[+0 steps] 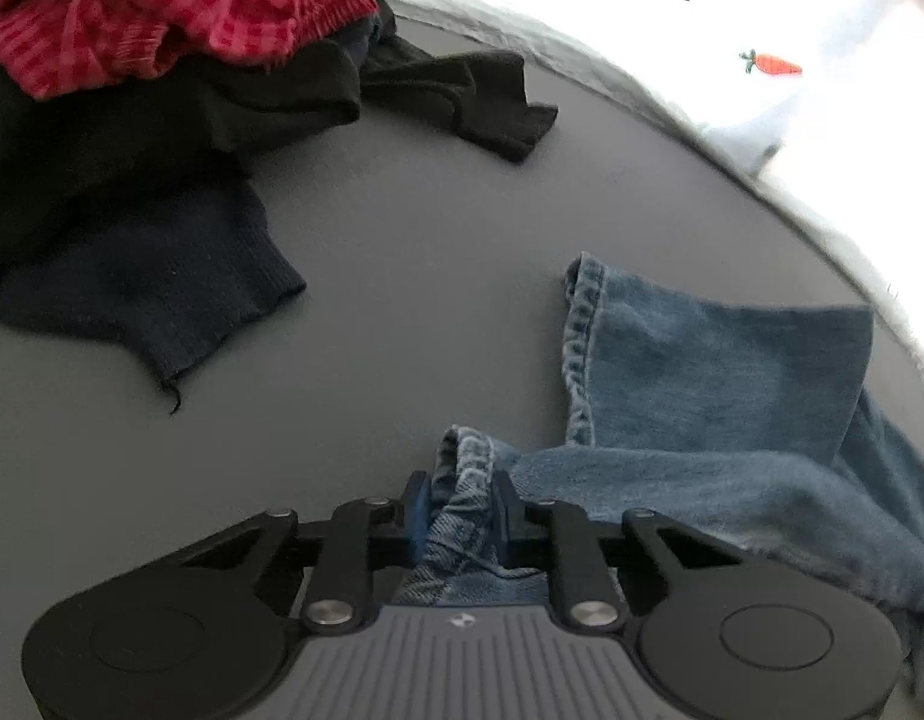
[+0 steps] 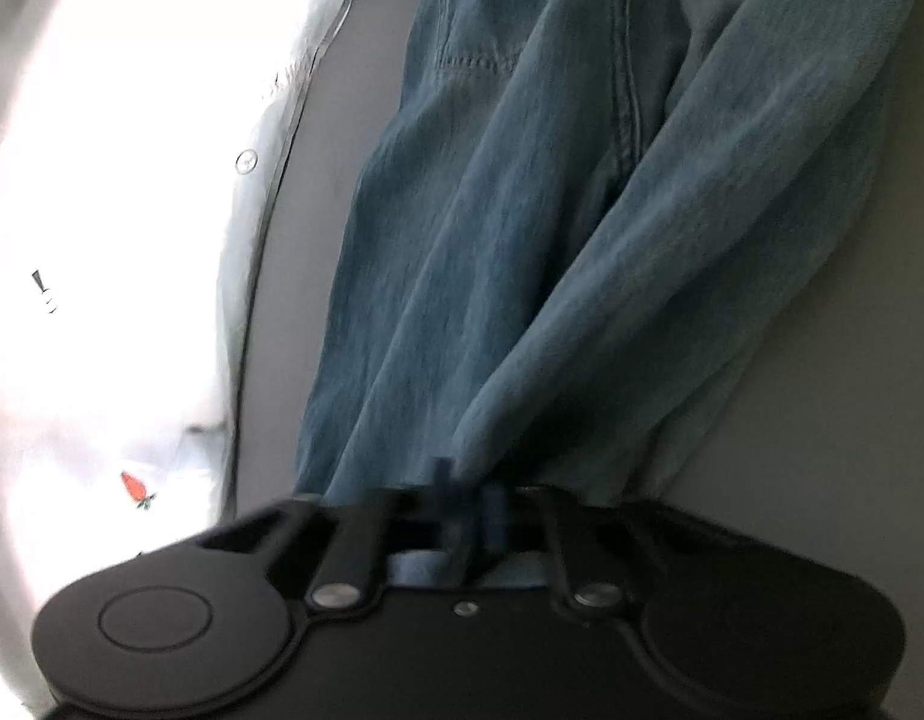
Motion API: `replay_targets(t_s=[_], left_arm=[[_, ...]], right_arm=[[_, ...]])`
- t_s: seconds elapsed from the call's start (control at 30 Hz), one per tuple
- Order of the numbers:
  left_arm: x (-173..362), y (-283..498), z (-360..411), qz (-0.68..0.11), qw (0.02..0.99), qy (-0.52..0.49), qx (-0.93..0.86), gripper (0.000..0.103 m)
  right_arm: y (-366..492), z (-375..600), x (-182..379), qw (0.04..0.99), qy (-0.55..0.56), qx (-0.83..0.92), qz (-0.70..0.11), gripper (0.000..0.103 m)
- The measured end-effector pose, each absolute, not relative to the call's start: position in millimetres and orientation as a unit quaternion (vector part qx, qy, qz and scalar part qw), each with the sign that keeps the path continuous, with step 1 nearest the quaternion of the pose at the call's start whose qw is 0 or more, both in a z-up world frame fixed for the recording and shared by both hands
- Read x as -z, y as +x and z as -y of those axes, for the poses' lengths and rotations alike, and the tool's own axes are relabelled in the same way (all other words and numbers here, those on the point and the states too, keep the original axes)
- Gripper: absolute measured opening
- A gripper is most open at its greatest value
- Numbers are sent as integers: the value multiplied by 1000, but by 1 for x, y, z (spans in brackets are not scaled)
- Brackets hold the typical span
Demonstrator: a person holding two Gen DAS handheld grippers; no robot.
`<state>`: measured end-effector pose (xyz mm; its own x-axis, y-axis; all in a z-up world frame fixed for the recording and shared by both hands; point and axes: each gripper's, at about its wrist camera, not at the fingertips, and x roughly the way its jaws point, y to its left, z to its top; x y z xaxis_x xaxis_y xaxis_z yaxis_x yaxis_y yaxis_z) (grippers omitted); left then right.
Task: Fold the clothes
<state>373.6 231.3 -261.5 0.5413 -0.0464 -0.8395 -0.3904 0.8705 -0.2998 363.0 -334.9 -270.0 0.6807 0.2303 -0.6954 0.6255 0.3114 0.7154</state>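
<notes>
Flat matte grey surface (image 1: 438,276) fills both views. White fabric (image 2: 102,180), printed with small carrots (image 1: 777,64) and fitted with snap buttons (image 2: 246,161), lies along its edge. Strong light overexposes the fabric; surface evenly lit, soft shadows.

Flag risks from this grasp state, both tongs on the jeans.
1. Left tongs pinch only a bunched hem edge of the jeans; it could slip out under a pull.
2. Denim hangs twisted from the right tongs, so a fold may set creased.
3. The dark pile nearby could snag.
</notes>
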Motion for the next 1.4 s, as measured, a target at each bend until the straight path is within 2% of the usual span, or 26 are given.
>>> replay_targets(t_s=[0.2, 0.43, 0.53, 0.6, 0.73, 0.97, 1.03, 1.13, 1.17, 1.27, 1.37, 1.4], left_arm=[[211, 365, -237, -384, 886, -241, -101, 16], [97, 359, -235, -242, 935, -254, -55, 15], [57, 333, -230, -186, 953, -236, -40, 15], [49, 312, -226, -176, 959, -218, -42, 16], [79, 272, -225, -240, 948, -191, -87, 16], [212, 212, -240, -428, 856, -228, -177, 16], [237, 202, -241, -464, 833, -235, -188, 16], [245, 199, -240, -483, 821, -240, -186, 20], [240, 201, -241, -479, 824, -238, -185, 20], [226, 205, -248, -456, 839, -237, -181, 22], [211, 210, -258, -417, 852, -249, -196, 29], [208, 211, -259, -410, 853, -254, -200, 31]], right_arm=[[362, 319, 232, 775, 530, 95, -332, 4], [350, 328, 155, 801, 554, 14, -225, 4], [331, 333, 130, 814, 542, -10, -208, 4], [313, 339, 125, 815, 538, -23, -215, 4], [269, 346, 171, 782, 549, -19, -295, 4], [234, 343, 270, 707, 535, 66, -457, 4], [229, 342, 281, 697, 531, 78, -475, 4], [233, 340, 278, 708, 492, 80, -500, 6], [236, 338, 271, 723, 472, 73, -499, 10], [253, 340, 254, 765, 404, 60, -498, 35], [262, 342, 240, 803, 337, 68, -487, 37], [264, 345, 238, 811, 321, 75, -483, 41]])
